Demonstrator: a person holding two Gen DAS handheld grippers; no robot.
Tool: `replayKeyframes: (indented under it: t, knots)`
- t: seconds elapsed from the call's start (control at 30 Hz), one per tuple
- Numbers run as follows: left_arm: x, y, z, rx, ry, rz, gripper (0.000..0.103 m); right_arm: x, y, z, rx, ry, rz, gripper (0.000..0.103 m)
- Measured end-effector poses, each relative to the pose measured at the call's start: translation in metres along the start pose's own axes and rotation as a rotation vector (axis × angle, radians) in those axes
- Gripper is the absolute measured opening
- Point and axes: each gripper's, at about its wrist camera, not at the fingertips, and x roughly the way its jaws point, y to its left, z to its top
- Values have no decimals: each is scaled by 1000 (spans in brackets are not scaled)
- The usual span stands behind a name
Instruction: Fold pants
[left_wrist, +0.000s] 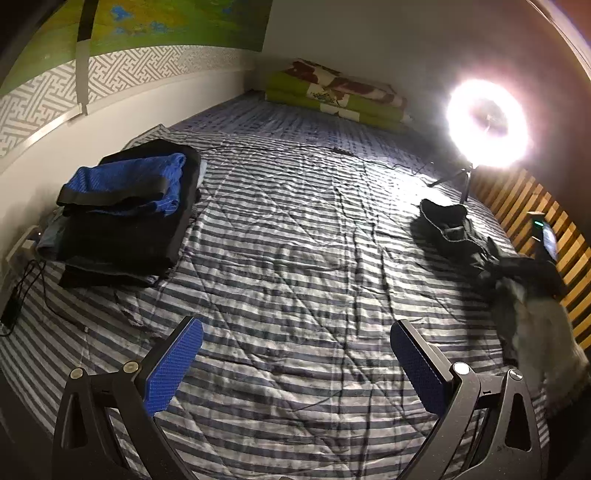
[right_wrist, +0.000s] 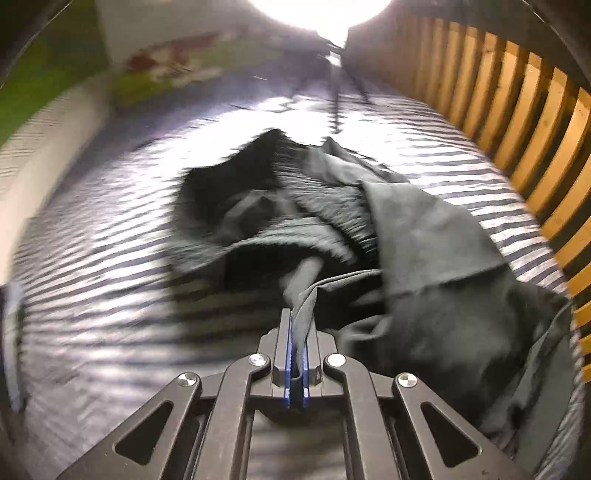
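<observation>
1. Pants (right_wrist: 424, 258): dark grey, crumpled on my striped bedspread (left_wrist: 295, 229) near the slatted rail (right_wrist: 517, 122); outline smeared by blur, possibly two garments.
2. Right gripper (right_wrist: 297, 332): clamped on a fold of the pants.
3. Left gripper (left_wrist: 295, 354): jaws spread wide, nothing between.
4. Folded stack (left_wrist: 125, 214): far left, lower layers hidden.

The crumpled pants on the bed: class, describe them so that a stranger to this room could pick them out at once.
Start at the striped bed cover and go to its edge along the wooden slat rail, just in front of the ring light. There lie the crumpled pants, dark grey, with a fold pinched in the right tongs. Unlike the folded stack by the opposite wall, they are loose and rumpled.
</observation>
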Motion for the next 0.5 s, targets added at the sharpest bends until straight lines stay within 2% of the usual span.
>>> replayKeyframes:
  t: [0.1,0.2,0.37,0.43,0.5]
  knots:
    - [1,9,-2,-10,1,22,103,-37,26,-47,-60,7,160,3]
    - [1,19,-3,-29,4,37,103,-75,69,-110,-206,32,282,3]
    - [-2,36,-4,-62,-9,76,103,-121,131,-220,-408,158,520,3]
    - [-2,42,-5,-76,-6,84,103,-131,150,-253,-502,203,573,3]
    - [0,46,-7,-85,2,88,103,-141,161,-281,-603,217,577,3]
